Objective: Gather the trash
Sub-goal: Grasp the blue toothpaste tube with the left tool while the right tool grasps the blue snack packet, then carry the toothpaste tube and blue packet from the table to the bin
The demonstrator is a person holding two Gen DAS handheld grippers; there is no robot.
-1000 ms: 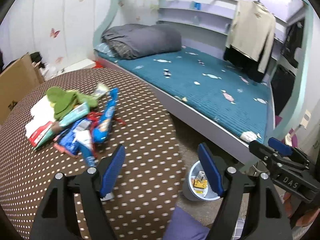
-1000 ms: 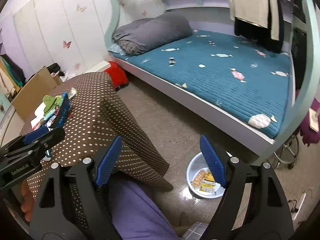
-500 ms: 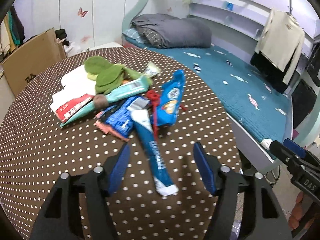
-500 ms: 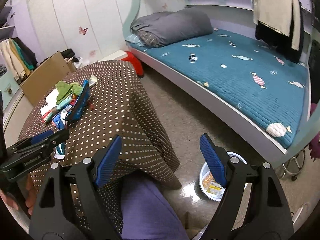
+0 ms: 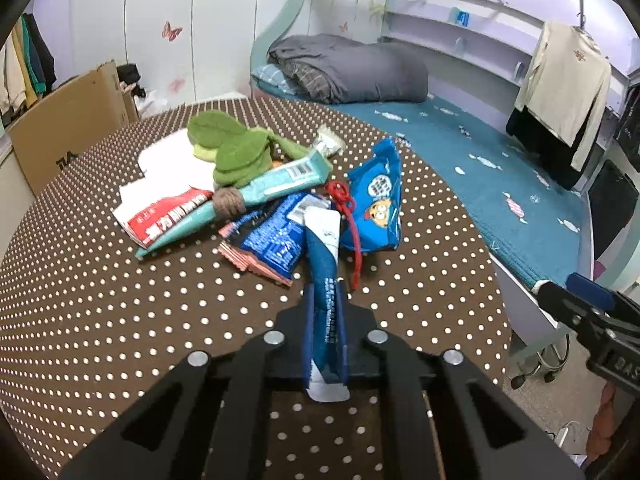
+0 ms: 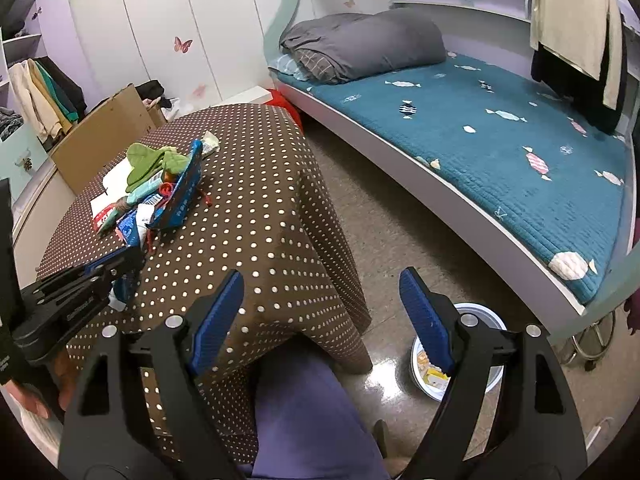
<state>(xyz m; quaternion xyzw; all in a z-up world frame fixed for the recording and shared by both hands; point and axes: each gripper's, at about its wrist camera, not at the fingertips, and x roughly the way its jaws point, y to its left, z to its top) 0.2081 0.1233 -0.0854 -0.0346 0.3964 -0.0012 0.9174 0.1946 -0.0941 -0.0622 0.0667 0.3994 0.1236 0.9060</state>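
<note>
Left hand-held gripper point(image 5: 325, 332): jaws closing on a long blue wrapper point(image 5: 322, 280), which is seen pinched between the blue pads at the near edge of the pile. The wrapper's long axis runs near to far along the gripper's line; its white torn end points toward the camera, below the pads, and its far end lies among the other litter.

Right hand-held gripper point(image 6: 320, 312): jaws set wide apart, nothing between them, held off the desk's right side above the floor. A purple-clad leg point(image 6: 304, 412) is seen beneath it.

Desk point(image 5: 120, 320): covered by a brown cloth with white dots.

Litter pile, just beyond the held wrapper: a dark blue foil packet point(image 5: 276, 240) over a pink wrapper edge, a red cord point(image 5: 348, 216), a blue cartoon snack bag point(image 5: 378, 204) at right, a teal tube point(image 5: 256, 196) lying diagonally, a red-and-white packet point(image 5: 164, 220) at left, a green cloth point(image 5: 236, 148) and white paper point(image 5: 172, 160) at the far side.

Floor, right of the desk: a white bin point(image 6: 480, 376) holding wrappers.

Far right: a bed point(image 6: 500, 148) with a teal mattress and a grey duvet point(image 6: 360, 40).
</note>
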